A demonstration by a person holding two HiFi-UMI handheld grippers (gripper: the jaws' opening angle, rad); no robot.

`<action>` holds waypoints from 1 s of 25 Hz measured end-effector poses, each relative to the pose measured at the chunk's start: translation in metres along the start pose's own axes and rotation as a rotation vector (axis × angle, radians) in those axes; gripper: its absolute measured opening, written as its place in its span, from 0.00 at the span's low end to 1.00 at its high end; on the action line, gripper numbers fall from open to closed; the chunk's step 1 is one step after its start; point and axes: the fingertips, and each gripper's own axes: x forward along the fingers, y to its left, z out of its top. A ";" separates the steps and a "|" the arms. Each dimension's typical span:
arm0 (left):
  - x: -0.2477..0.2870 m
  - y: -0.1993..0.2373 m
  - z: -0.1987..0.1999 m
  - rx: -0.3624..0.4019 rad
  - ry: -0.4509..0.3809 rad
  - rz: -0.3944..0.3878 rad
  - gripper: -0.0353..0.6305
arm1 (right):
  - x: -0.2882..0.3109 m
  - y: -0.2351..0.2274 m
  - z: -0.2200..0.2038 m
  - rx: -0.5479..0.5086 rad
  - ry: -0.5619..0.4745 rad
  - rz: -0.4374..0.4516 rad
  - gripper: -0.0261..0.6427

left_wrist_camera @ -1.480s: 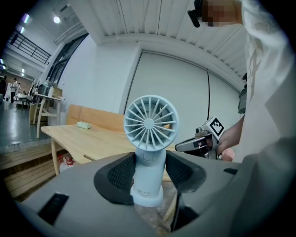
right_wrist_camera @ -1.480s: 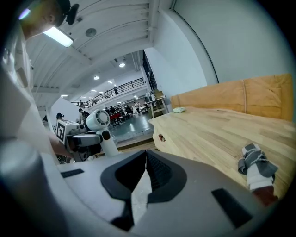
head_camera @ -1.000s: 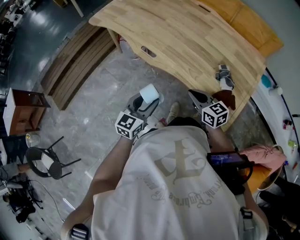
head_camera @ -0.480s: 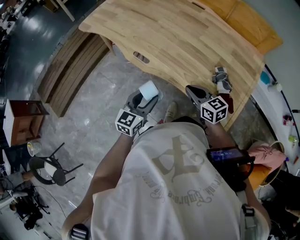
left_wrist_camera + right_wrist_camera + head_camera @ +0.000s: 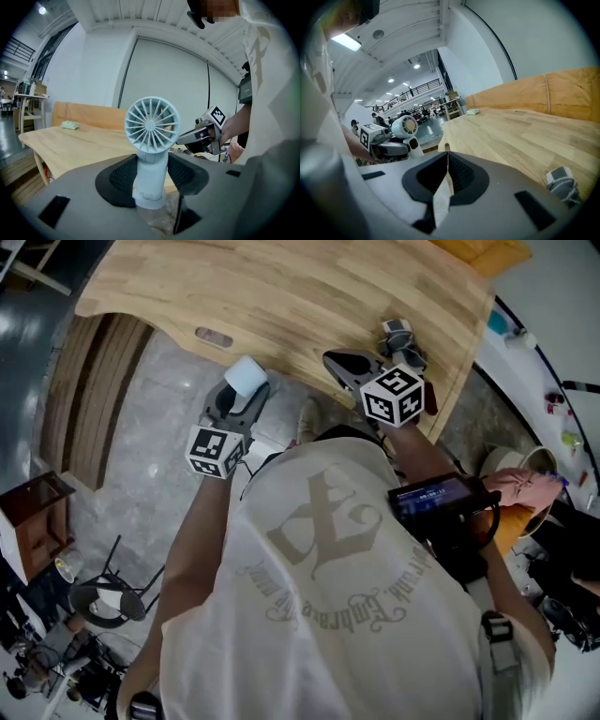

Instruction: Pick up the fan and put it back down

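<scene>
**Fan Held Up in the Left Tongs**

Our left tongs [image 5: 150,174] are squeezed on the fan [image 5: 150,140]. The two dark pads press on its handle from both sides. Our right tongs [image 5: 446,161] are clenched with the tips touching, and we see nothing between them.

There is a small label low on the fan's handle. The print on it is too tiny for us to read. Each pair of tongs carries a cube with black and white squares on it. The shirt [image 5: 328,568] has a big curly sign on the back and a bent line of curly letters under it. We cannot read those letters.

The fan is small and pale blue-white. It has a round head with thin spokes that spread out from a little middle knob. It stands upright in the pads, with its head above them. From the head view the fan [image 5: 247,377] is up in the air, just beside the edge of the wooden table [image 5: 281,287].

The right tongs [image 5: 339,365] reach over the table near its edge. A grey and white thing [image 5: 398,335] lies on the table just beside them. Far off on the wood lies a small green thing [image 5: 70,124]. On the floor we see a black chair [image 5: 98,601] and a little brown cabinet [image 5: 33,521].
</scene>
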 end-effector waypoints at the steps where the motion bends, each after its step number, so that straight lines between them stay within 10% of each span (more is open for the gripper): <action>1: 0.002 0.001 0.000 0.002 0.008 0.000 0.37 | 0.000 0.000 0.001 0.005 0.000 -0.003 0.06; 25: 0.154 0.044 -0.021 0.001 0.086 -0.105 0.37 | 0.022 -0.090 -0.012 0.136 0.058 -0.015 0.06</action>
